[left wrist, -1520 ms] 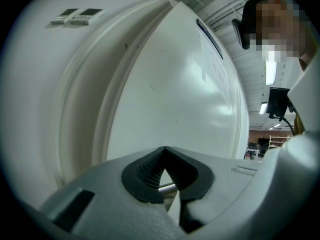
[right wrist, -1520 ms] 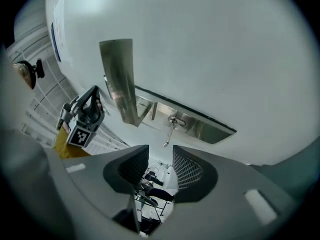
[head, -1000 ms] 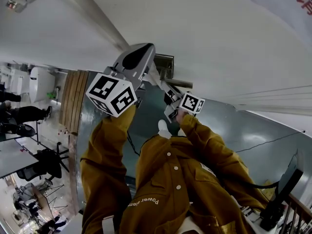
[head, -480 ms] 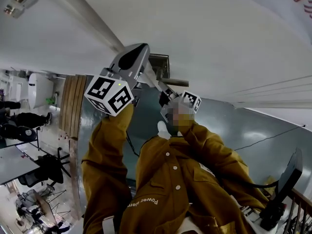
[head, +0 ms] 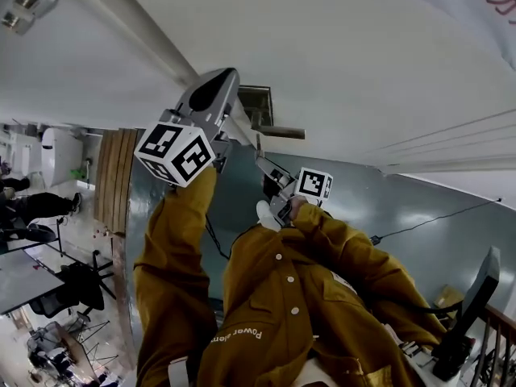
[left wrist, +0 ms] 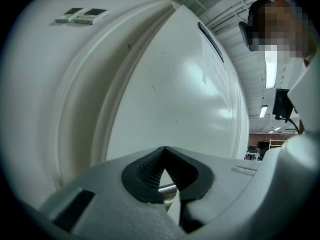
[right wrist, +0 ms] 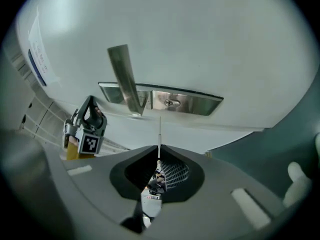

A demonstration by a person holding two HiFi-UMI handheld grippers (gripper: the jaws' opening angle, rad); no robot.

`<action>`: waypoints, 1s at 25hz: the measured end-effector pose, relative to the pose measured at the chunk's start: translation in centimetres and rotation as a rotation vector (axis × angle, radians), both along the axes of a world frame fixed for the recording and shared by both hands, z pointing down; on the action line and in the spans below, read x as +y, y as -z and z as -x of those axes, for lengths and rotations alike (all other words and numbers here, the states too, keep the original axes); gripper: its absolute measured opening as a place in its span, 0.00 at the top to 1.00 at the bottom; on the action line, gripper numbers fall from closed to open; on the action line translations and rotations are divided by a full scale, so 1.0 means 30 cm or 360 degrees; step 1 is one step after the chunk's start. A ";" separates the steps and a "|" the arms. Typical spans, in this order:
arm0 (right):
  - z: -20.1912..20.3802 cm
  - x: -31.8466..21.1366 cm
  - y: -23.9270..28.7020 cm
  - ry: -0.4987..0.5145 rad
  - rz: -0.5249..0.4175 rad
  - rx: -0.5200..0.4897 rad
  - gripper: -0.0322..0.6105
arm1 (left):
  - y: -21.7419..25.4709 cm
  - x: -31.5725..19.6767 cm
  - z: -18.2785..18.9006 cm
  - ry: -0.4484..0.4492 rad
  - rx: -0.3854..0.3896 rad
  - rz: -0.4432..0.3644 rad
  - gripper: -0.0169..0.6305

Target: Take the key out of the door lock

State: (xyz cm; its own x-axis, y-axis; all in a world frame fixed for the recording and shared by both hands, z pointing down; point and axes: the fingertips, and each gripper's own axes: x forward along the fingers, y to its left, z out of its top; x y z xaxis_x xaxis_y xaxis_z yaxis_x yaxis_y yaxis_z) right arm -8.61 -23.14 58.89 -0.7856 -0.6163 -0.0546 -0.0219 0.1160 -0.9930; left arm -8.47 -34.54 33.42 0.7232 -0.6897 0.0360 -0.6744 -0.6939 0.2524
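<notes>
In the right gripper view a steel lock plate (right wrist: pixel 170 102) with its keyhole sits on the white door, beside a lever handle (right wrist: pixel 125 79). My right gripper (right wrist: pixel 159 150) is shut on the key (right wrist: pixel 159 134). The thin blade points at the keyhole, and a clear gap separates its tip from the plate. In the head view the right gripper (head: pixel 272 177) hangs just below the handle (head: pixel 282 132). My left gripper (head: pixel 232 118) is beside the lock plate (head: pixel 262 101) with its jaws together and nothing gripped. In its own view the left gripper (left wrist: pixel 164 151) faces the white door (left wrist: pixel 165 99).
A white door frame (left wrist: pixel 75 99) runs along the door's edge. The person's mustard-coloured sleeves (head: pixel 173 248) fill the middle of the head view. Office chairs and desks (head: pixel 48 272) stand further off to the left, and a railing (head: pixel 492 337) is at the lower right.
My right gripper has drawn back from the lock plate with the key in it, so the blade now stands free of the keyhole. The left gripper has shifted slightly up and left.
</notes>
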 end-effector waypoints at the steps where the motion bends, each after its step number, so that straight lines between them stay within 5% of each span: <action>1: -0.003 0.028 0.024 0.0039 -0.0021 0.0010 0.91 | -0.002 -0.002 0.000 0.0000 0.0003 0.0000 0.97; 4: -0.049 0.114 0.099 0.0122 -0.0126 0.0179 0.91 | -0.002 -0.002 -0.002 -0.0005 0.0005 0.0003 0.97; 7: -0.109 0.150 0.267 0.0141 -0.0457 0.0385 0.91 | 0.003 0.000 -0.001 -0.0003 0.0002 0.0001 0.97; 13: -0.266 0.101 0.577 -0.0103 -0.0980 0.0843 0.91 | 0.031 0.027 -0.010 -0.0009 -0.0030 -0.0041 0.97; 25: -0.369 0.066 0.655 -0.0350 -0.1116 0.1007 0.91 | -0.011 0.358 -0.065 0.0068 -0.0102 -0.0105 0.97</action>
